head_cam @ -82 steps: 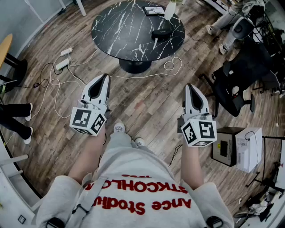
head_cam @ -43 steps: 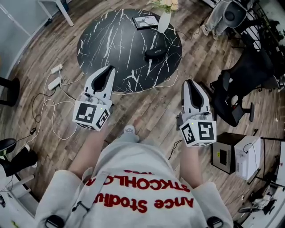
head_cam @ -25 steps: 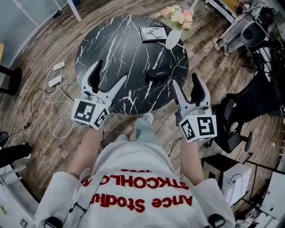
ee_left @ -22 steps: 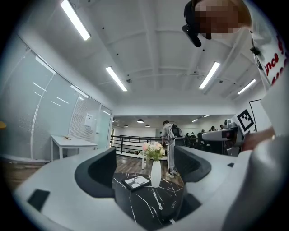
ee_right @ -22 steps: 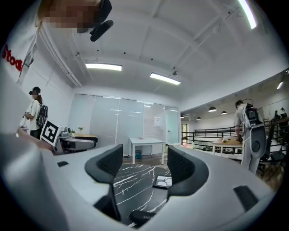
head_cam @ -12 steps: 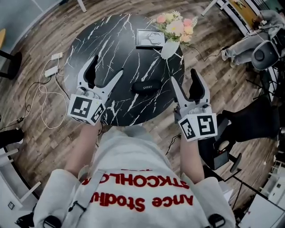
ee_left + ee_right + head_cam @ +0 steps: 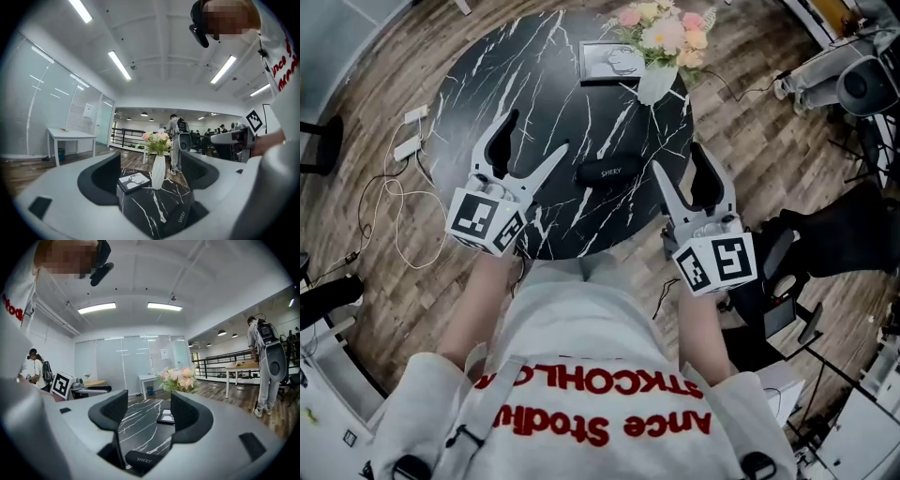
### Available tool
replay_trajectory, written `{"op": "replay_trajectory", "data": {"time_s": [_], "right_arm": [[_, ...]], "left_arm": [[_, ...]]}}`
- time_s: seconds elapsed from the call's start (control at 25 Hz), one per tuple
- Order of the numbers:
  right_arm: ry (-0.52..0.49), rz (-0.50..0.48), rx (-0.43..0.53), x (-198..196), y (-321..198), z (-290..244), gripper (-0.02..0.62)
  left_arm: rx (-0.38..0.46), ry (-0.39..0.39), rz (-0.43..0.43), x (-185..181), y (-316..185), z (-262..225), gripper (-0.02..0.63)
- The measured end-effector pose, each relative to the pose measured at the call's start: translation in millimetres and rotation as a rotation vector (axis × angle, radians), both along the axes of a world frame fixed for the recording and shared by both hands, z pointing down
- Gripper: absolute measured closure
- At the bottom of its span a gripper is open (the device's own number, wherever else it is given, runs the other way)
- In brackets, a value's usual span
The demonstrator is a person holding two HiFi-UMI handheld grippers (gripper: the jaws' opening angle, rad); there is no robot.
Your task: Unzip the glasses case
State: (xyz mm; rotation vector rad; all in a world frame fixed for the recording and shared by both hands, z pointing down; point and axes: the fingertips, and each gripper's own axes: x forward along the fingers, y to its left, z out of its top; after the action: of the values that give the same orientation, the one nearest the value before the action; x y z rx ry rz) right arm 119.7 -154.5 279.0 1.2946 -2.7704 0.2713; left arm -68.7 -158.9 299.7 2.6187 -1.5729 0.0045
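Glasses case (image 7: 607,173) lies untouched on the table (image 7: 534,84), so the left gripper (image 7: 534,141) and right gripper (image 7: 677,161) flank it, both spread wide and empty, probably to brace and unzip it.

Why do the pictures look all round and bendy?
Left gripper view: wide lens curves everything, corners go black, ceiling lights glare. Right gripper view: same bending. Head view: floor bows at the edges; glasses case looks sharp.

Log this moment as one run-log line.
phase: pre-grasp | left gripper: open, empty | right gripper: open, empty | glasses case: closed, untouched, on table between the grippers
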Motion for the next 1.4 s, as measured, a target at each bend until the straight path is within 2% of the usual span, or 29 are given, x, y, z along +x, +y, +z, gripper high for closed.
{"op": "replay_trajectory", "data": {"time_s": [0.24, 0.44, 0.68, 0.8, 0.92, 1.04, 1.16, 1.28, 1.4], "right_arm": [[0.011, 0.096, -0.035, 14.4, 3.1, 16.2, 0.304], [0.03, 0.165, -0.085, 25.3, 9.0, 35.7, 0.304], [0.048, 0.227, -0.142, 34.8, 16.2, 60.1, 0.304], [0.059, 0.241, -0.169, 33.7, 19.9, 75.1, 0.304], [0.059, 0.239, -0.192, 29.2, 22.8, 87.1, 0.304], [0.05, 0.237, -0.208, 26.4, 25.8, 96.4, 0.304], [0.05, 0.235, -0.224, 26.3, 27.2, 103.3, 0.304], [0.03, 0.231, -0.244, 27.2, 29.3, 110.6, 0.304], [0.022, 0.223, -0.261, 26.6, 30.8, 114.9, 0.304]], "left_arm": [[-0.041, -0.005, 0.125, 26.1, -14.0, 19.6, 0.219], [-0.171, -0.02, 0.29, 57.6, -24.8, 70.4, 0.219], [-0.297, -0.049, 0.431, 88.9, -33.7, 128.0, 0.219], [-0.391, -0.059, 0.531, 104.9, -31.8, 164.2, 0.219], [-0.522, -0.046, 0.647, 119.9, -25.3, 202.3, 0.219], [-0.641, -0.039, 0.725, 128.8, -20.6, 229.1, 0.219], [-0.745, -0.073, 0.781, 135.1, -18.0, 246.9, 0.221], [-0.854, -0.096, 0.817, 139.7, -14.6, 261.6, 0.276], [-0.915, -0.158, 0.826, 142.4, -13.4, 275.1, 0.289]]}}
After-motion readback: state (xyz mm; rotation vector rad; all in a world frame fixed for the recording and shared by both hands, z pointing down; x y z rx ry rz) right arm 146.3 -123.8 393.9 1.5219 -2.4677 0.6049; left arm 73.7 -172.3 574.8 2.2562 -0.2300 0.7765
